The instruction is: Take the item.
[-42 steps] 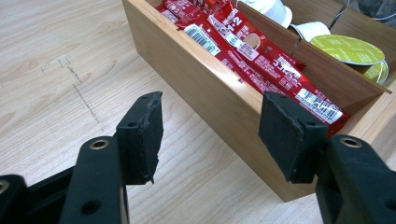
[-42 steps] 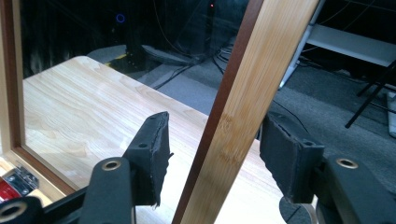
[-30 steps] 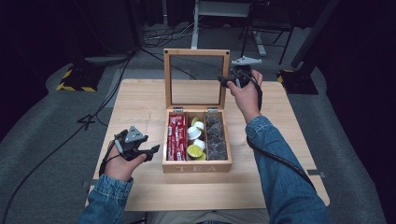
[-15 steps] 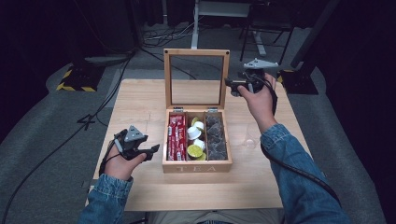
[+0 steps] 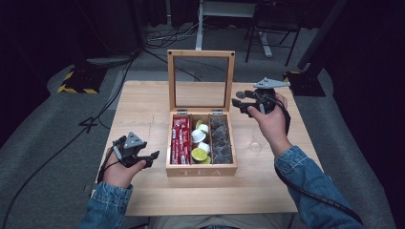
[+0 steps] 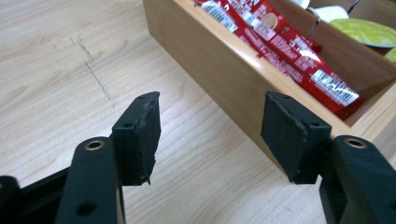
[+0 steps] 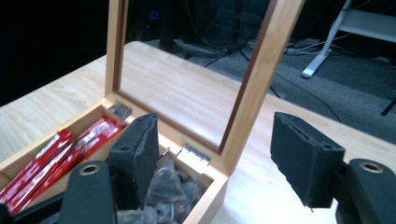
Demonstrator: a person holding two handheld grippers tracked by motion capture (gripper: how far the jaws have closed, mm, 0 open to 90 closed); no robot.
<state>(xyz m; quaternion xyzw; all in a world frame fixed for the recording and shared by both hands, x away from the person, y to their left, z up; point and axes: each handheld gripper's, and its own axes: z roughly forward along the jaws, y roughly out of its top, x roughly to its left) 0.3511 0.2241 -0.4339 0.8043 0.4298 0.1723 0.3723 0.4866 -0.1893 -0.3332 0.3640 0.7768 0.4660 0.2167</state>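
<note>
A wooden tea box (image 5: 201, 171) stands mid-table with its glass lid (image 5: 201, 53) upright. Red sachets (image 5: 180, 141) fill its left compartment, white and yellow-green capsules (image 5: 199, 143) the middle one, grey tea bags (image 5: 221, 143) the right one. My left gripper (image 5: 152, 159) rests low on the table left of the box, open and empty; its jaws (image 6: 210, 126) point at the box's side wall (image 6: 224, 65). My right gripper (image 5: 237, 100) hovers just right of the lid, open and empty, apart from it. The lid's frame (image 7: 257, 79) stands between and beyond its jaws (image 7: 215, 149).
The light wooden table (image 5: 143, 105) has bare room on both sides of the box. A small clear glass-like thing (image 5: 255, 142) lies right of the box. Cables (image 5: 86, 124) and a white desk frame (image 5: 229, 9) sit on the dark floor behind.
My right hand has drawn its gripper rightward, off the lid's right edge. The lid stays upright. My left hand has kept still.
</note>
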